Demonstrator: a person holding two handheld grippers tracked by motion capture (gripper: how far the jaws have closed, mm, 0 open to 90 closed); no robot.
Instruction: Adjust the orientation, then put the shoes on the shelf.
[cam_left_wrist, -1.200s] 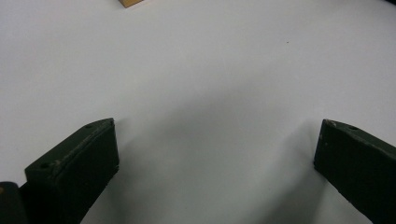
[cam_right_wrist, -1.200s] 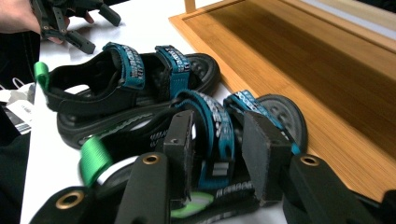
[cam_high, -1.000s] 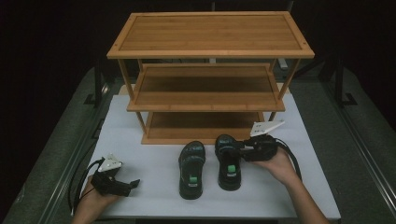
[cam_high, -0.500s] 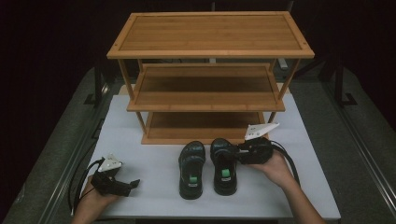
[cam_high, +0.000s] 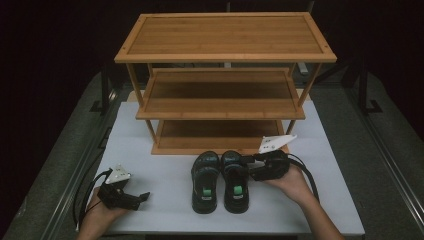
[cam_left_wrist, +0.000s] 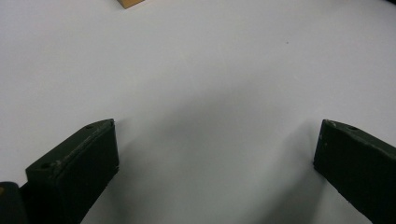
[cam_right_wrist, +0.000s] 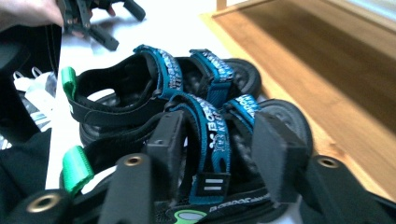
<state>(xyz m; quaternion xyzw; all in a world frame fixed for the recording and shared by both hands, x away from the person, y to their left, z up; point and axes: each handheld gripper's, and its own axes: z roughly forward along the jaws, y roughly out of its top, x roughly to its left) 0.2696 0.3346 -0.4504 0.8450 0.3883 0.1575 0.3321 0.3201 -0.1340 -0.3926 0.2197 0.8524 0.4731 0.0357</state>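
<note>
Two black sandals with blue straps and green heel tabs lie side by side on the white table (cam_high: 150, 150), toes toward the rack. My right gripper (cam_high: 248, 165) reaches in from the right and is shut on the blue strap of the right sandal (cam_high: 235, 187). In the right gripper view the strap (cam_right_wrist: 210, 135) sits between the jaws of my right gripper (cam_right_wrist: 217, 140), and the left sandal (cam_right_wrist: 140, 88) lies just beyond. My left gripper (cam_high: 142, 196) rests open near the table's front left, apart from the left sandal (cam_high: 206, 182). Bare table lies between the jaws of my left gripper (cam_left_wrist: 217, 140).
A three-tier bamboo shoe rack (cam_high: 225, 35) stands at the back of the table, its shelves bare. Its bottom shelf (cam_right_wrist: 327, 70) is close beyond the sandals' toes. Dark floor and metal rails flank the table on both sides.
My right gripper has slid the right sandal leftward until it lies close beside the left sandal. The left gripper has stayed where it was.
</note>
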